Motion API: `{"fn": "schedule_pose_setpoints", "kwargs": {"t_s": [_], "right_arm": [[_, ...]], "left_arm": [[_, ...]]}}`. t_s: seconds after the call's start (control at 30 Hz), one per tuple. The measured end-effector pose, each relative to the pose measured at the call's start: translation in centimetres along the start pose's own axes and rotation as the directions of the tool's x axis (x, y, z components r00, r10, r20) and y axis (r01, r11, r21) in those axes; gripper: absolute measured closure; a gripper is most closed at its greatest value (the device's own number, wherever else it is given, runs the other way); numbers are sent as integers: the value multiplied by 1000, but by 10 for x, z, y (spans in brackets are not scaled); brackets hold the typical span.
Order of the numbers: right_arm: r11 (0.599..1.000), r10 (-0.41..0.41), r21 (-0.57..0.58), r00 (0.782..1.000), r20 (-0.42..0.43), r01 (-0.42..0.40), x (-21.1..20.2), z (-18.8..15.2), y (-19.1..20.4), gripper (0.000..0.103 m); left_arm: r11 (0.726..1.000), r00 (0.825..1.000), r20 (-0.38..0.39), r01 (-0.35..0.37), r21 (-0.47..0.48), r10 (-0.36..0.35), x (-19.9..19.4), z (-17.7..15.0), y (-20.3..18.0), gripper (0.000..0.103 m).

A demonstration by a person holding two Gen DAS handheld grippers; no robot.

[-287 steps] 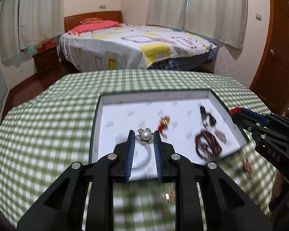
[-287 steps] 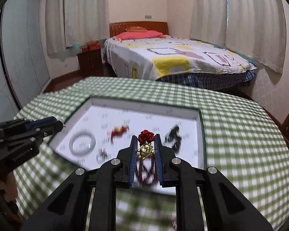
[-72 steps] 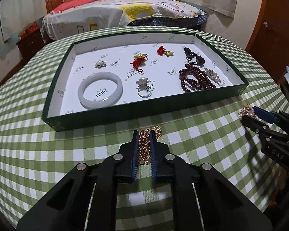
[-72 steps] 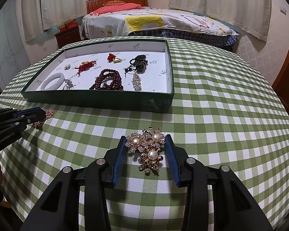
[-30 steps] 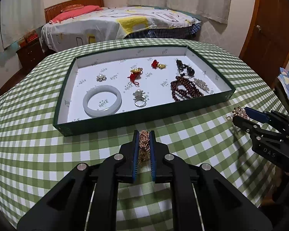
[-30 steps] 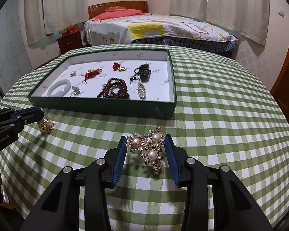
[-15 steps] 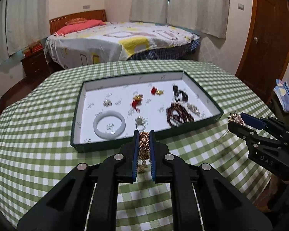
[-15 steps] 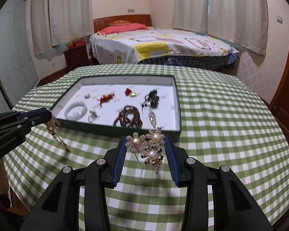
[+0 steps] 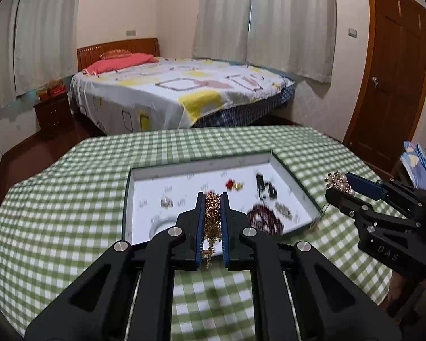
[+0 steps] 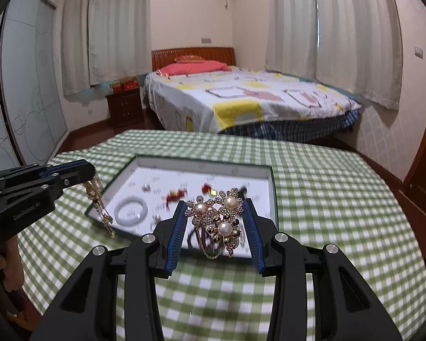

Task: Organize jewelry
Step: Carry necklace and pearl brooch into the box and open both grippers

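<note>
My left gripper [image 9: 212, 199] is shut on a gold chain [image 9: 212, 218] that hangs from its jaws above the near edge of the green jewelry tray [image 9: 126, 199]. It also shows in the right wrist view [image 10: 91, 174], with the chain [image 10: 99, 204] dangling at the tray's left corner. My right gripper [image 10: 215, 207] is shut on a gold pearl brooch [image 10: 220, 217], held above the tray's [image 10: 273, 196] near right part. It shows in the left wrist view [image 9: 336, 183] too. In the tray lie a white bangle [image 10: 130, 211], dark red beads [image 9: 262, 218], red charms [image 10: 175, 194] and black jewelry [image 9: 265, 187].
The tray sits on a round table with a green checked cloth [image 9: 71, 199]. Behind it stand a bed [image 9: 179, 93], a dark nightstand [image 9: 52, 113] and curtains. A wooden door [image 9: 394, 85] is at the right.
Both grippers have lifted their pieces off the cloth and risen, moving forward over the tray's near edge. The chain and brooch now hang in the air.
</note>
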State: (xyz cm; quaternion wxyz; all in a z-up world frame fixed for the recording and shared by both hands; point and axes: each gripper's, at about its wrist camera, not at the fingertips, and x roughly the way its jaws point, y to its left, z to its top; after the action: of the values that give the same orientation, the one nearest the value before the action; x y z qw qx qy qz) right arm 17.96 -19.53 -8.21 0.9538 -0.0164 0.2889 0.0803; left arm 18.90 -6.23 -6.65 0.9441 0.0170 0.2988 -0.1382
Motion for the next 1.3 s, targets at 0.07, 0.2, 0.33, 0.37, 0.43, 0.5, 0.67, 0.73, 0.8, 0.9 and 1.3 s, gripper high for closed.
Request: {"fn": "schedule_pose_setpoints", "kwargs": {"t_s": [0.07, 0.2, 0.33, 0.37, 0.43, 0.5, 0.67, 0.73, 0.8, 0.9, 1.3], "right_arm": [[1000, 3, -6, 1000, 19, -2, 3, 9, 2, 63], [1000, 11, -11, 999, 45, -11, 14, 27, 3, 63], [1000, 14, -9, 998, 58, -13, 27, 39, 1, 63], [1000, 14, -7, 998, 62, -13, 31, 43, 0, 63], [1000, 11, -5, 998, 68, -11, 39, 50, -1, 63], [1000, 8, -6, 997, 70, -7, 46, 55, -3, 63], [1000, 1, -2, 999, 44, -1, 72, 56, -6, 63], [1000, 1, 4, 1000, 22, -1, 85, 53, -7, 63], [1000, 1, 7, 1000, -16, -1, 101, 45, -8, 63], [1000, 1, 5, 998, -69, 0, 123, 33, -9, 63], [999, -22, -27, 973, -229, 17, 177, 5, -3, 63]], "left_arm": [[1000, 1000, 21, -4, 5, 4, 2, 9, 0, 93], [1000, 999, 48, -6, 10, 6, 14, 28, 2, 93], [1000, 998, 64, -10, 6, 10, 29, 44, 5, 93], [1000, 998, 67, -13, 7, 12, 35, 48, 6, 93], [1000, 998, 67, -15, 6, 15, 42, 52, 7, 93], [1000, 998, 65, -21, 6, 20, 54, 56, 8, 93], [999, 999, 30, -44, 9, 44, 85, 53, 16, 93], [998, 998, -7, -59, 6, 59, 105, 46, 21, 93], [998, 997, -41, -69, -1, 69, 121, 39, 25, 93], [995, 990, -104, -95, 8, 96, 150, 29, 30, 93], [989, 957, -252, -149, 9, 146, 201, 8, 47, 93]]}}
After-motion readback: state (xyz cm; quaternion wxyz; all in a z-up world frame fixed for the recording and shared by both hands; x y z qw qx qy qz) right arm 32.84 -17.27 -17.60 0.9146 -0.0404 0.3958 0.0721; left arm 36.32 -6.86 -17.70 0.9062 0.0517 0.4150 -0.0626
